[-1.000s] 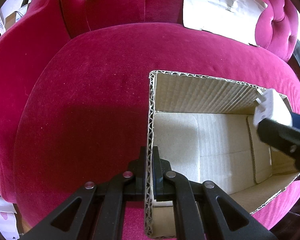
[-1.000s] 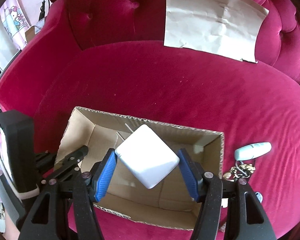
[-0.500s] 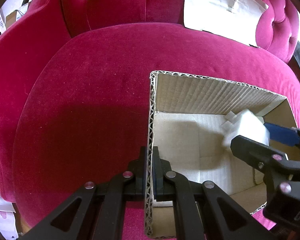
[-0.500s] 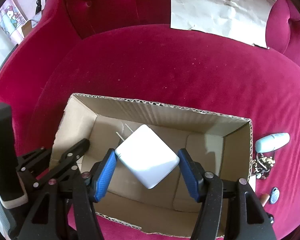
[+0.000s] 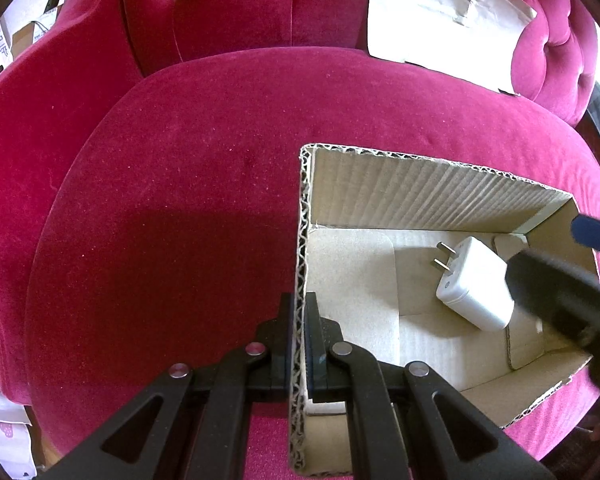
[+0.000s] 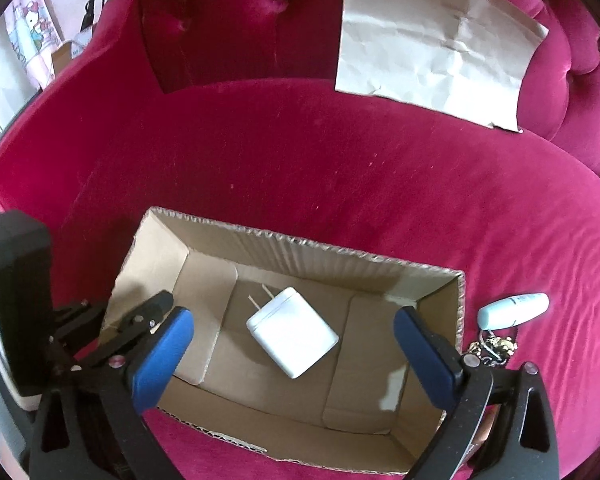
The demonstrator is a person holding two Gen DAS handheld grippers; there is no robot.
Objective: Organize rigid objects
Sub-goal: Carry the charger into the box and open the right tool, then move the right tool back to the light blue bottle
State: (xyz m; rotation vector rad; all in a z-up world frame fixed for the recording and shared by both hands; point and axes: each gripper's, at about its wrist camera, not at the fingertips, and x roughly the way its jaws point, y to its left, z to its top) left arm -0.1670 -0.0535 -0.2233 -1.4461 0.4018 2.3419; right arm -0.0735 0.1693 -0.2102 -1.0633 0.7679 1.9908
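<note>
White plug-in charger (image 6: 293,332) now lies flat on the floor of the cardboard box (image 6: 300,242), roughly mid-box, prongs toward the far-left wall. Nothing is touching it. So one item is sorted.

Right gripper (image 6: 292,344) hangs over the box; its jaws have just been opening and the blue-padded fingers (image 6: 162,354) are spread wide, one on either side of the charger but well clear of it, nothing pinched. Release looks complete.

Left gripper (image 5: 298,336) has its fingers pressed together on the box's left wall, clamping the corrugated edge (image 5: 300,280) to keep the box steady on the pink velvet sofa seat (image 5: 172,200).

Left to do, judging by what's outside the box: a pale blue tube-shaped item (image 6: 514,311) lies on the seat just right of the box, and near it, closer to the camera, a bunch of keys or a keychain (image 6: 492,346) — too small and partly hidden to say exactly which. Both are still on the cushion, so I'd put the task at early-to-middle. A creased sheet of brown paper (image 6: 436,52) leans on the sofa back, far right; probably not part of the sort.
</note>
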